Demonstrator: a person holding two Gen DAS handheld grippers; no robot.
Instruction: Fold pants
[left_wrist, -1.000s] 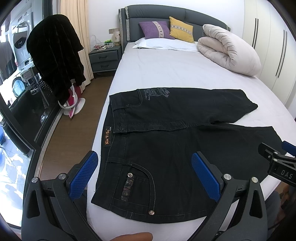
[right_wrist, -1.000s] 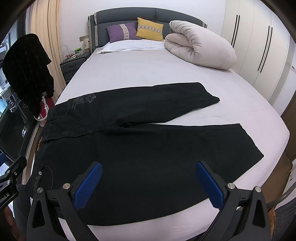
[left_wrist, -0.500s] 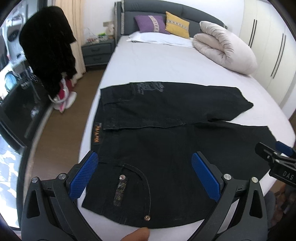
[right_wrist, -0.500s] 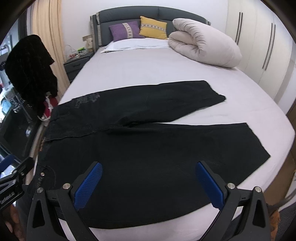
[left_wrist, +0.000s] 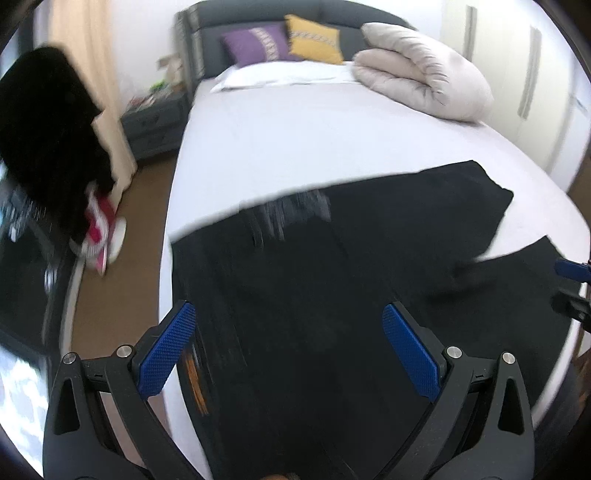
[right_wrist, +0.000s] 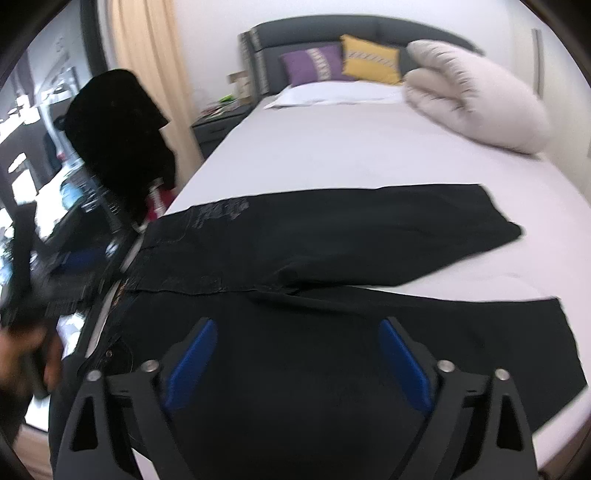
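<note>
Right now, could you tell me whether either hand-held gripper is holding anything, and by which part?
Nothing is held: the left hand-held gripper and right hand-held gripper are open above the pants.

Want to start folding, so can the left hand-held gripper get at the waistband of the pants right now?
Probably yes: the left hand-held gripper is open over the pants, with nothing covering the waistband.

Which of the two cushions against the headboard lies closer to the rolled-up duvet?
The yellow cushion. It sits right beside the rolled duvet, while the purple cushion lies on its far side, toward the nightstand.
</note>
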